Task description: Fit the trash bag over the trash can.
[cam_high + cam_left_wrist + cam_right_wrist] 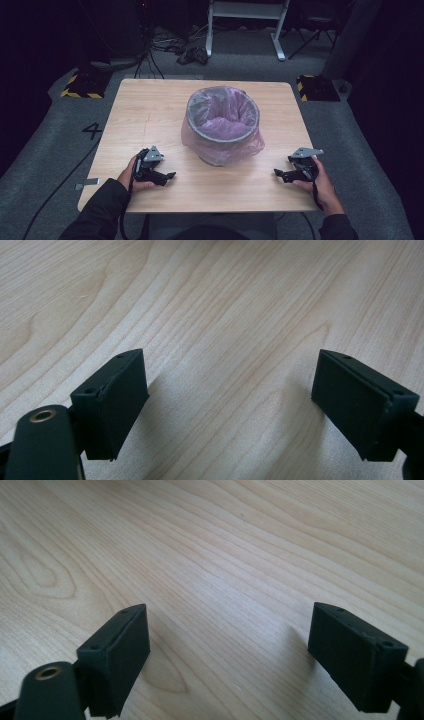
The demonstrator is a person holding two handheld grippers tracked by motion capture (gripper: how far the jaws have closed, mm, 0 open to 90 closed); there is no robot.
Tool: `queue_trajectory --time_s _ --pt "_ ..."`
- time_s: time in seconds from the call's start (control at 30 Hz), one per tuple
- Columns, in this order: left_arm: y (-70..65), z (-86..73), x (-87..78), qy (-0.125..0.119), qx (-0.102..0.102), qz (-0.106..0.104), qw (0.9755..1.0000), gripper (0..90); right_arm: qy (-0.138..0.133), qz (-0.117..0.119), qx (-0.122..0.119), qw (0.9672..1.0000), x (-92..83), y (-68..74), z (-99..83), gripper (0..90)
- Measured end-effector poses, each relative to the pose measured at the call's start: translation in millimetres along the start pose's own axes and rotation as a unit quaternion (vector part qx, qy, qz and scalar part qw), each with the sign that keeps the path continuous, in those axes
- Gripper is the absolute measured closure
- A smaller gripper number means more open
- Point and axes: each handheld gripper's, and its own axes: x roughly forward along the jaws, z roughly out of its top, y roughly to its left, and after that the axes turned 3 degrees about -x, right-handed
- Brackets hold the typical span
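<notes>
One bin [223,125], one liner [220,142], two open grippers.

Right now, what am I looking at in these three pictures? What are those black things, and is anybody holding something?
A person sits at a wooden table, with a black claw tool in each hand. The top picture looks down from a camera above. The left claw and the right claw rest low near the table's front edge, pointing toward each other. The other two pictures come from small cameras riding on each claw, so you see its two black fingers over the wood. Both claws are open and hold nothing. In the middle of the table stands a grey bin lined with a thin pink plastic bag.
</notes>
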Motion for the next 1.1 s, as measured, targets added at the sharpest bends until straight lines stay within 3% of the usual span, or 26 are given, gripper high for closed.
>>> queue_trajectory --time_s 0.2,1.1 --pt "0.0 0.0 0.0 0.000 0.000 0.000 1.0000 14.6 -0.029 -0.019 0.028 0.9990 -3.4 -8.1 -12.3 16.3" --pt "-0.3 -0.2 0.1 -0.001 -0.002 0.000 1.0000 14.5 -0.030 -0.019 0.025 0.9991 -4.9 -10.2 -14.3 16.2"
